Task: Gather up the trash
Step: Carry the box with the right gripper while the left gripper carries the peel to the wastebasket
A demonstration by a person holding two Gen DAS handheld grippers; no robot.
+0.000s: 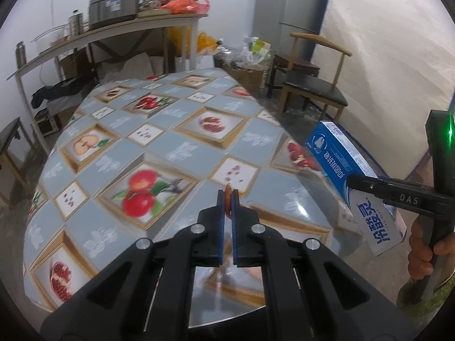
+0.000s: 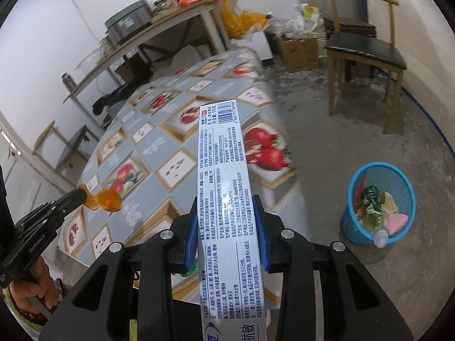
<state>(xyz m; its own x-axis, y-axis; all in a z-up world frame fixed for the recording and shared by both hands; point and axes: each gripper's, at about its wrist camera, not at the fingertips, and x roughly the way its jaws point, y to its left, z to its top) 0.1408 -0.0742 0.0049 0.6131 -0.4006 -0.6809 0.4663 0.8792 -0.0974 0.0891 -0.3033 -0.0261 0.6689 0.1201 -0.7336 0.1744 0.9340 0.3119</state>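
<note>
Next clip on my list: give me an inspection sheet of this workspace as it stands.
Surface: table under a fruit-print cloth; nothing seen on it.
Job's things: orange peel; toothpaste box; blue mesh bin on the floor, already holding trash.
Clutter: loaded side shelf, cardboard box of bags.
Grippers: left gripper shut on the peel; right gripper shut on the box.
Cables: nothing seen.
Surroundings: wooden chair, refrigerator, concrete floor.

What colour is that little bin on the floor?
The mesh bin is bright blue, already holding some trash; it shows best in the right wrist view.
</note>
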